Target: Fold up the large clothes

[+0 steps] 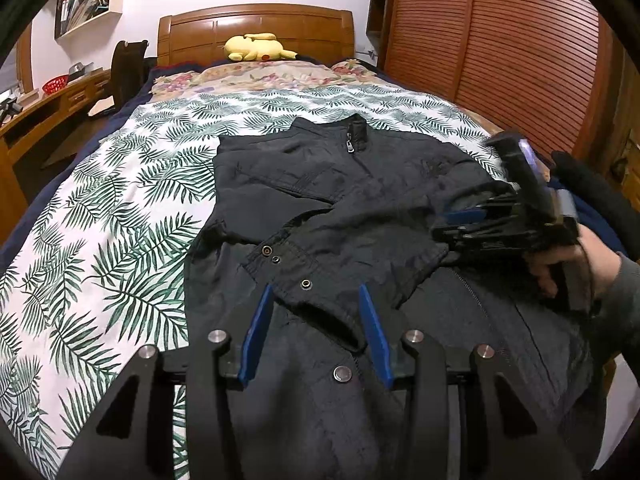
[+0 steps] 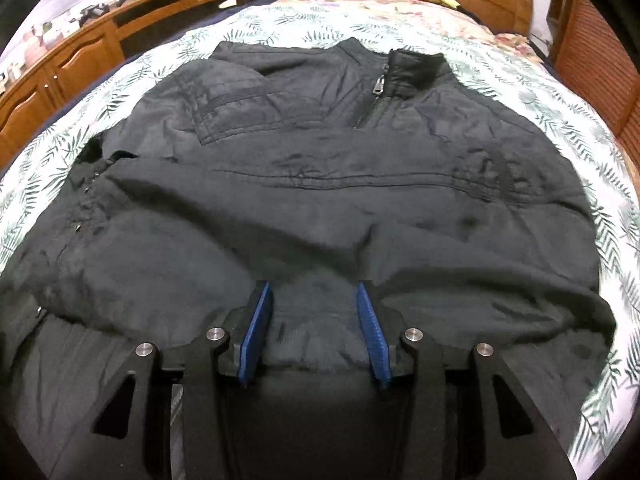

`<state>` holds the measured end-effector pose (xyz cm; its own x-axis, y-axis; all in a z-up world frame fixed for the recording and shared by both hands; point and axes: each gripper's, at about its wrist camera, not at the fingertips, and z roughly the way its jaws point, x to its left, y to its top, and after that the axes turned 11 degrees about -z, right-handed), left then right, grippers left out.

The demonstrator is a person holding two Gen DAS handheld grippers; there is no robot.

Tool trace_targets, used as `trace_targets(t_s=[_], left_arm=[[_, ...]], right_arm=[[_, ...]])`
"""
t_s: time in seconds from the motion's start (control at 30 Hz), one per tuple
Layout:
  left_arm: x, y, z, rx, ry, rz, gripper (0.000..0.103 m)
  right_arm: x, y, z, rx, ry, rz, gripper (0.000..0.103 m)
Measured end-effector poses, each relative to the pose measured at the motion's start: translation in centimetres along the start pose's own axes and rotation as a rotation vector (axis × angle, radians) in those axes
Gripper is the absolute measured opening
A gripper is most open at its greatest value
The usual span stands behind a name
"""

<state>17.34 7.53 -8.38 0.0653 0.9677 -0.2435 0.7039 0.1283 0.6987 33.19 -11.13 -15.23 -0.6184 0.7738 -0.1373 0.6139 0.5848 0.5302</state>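
A black jacket (image 1: 340, 216) lies spread on a bed (image 1: 132, 184) covered in a green palm-leaf print, collar toward the wooden headboard (image 1: 256, 28), where a yellow plush toy (image 1: 258, 48) rests against the pillows. A wooden counter (image 1: 52, 100) with a red basket (image 1: 55, 84) runs along one side of the bed and a slatted wardrobe door (image 1: 520, 48) stands on the other; wall shelves (image 1: 90, 4) hang above the counter. The left gripper (image 1: 316, 332) hovers low over the jacket's hem, its blue-padded fingers (image 1: 258, 332) apart with nothing between them, just short of a sleeve cuff (image 1: 288, 260) with snap buttons folded across the front. The right gripper (image 2: 316, 332), fingers likewise apart, sits low over the cloth near the jacket's lower edge; whether the pads touch fabric is hard to tell. Only the left wrist view shows the right gripper from outside, held in a bare hand (image 1: 576, 264) at the jacket's right side, its fingertips partly lost against the dark cloth. The right wrist view, softer and blurred, shows the zipper pull (image 2: 380, 84) and collar more closely, while the jacket's hem is cut off beneath the gripper body.
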Motion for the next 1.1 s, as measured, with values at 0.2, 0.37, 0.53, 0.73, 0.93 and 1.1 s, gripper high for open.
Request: trace_targets(t_s=[0.2, 0.37, 0.53, 0.73, 0.93, 1.1], left_arm=[[0.1, -0.3, -0.1, 0.008, 0.016, 0.008, 0.043], [0.5, -0.8, -0.6, 0.008, 0.026, 0.002, 0.043], [0.9, -2.2, -1.6, 0.022, 0.053, -0.004, 0.043], [1.0, -4.3, -3.6, 0.019, 0.081, -0.017, 0.043], [1.7, -7.2, -4.9, 0.054, 0.118, -0.030, 0.043], [3.3, -9.1, -6.4, 0.074, 0.151, -0.049, 0.043]], right_arm=[[0.8, -5.6, -6.6, -0.081, -0.001, -0.018, 0.045], [0.0, -12.4, -10.6, -0.082, -0.046, 0.022, 0.045], [-1.7, -17.5, -13.0, -0.056, -0.102, 0.092, 0.045], [-3.2, -20.4, -14.6, -0.062, -0.113, 0.139, 0.045], [-3.3, -21.7, -14.6, -0.081, -0.128, 0.153, 0.045], [-3.0, -22.3, -15.2, -0.101, -0.133, 0.181, 0.045]])
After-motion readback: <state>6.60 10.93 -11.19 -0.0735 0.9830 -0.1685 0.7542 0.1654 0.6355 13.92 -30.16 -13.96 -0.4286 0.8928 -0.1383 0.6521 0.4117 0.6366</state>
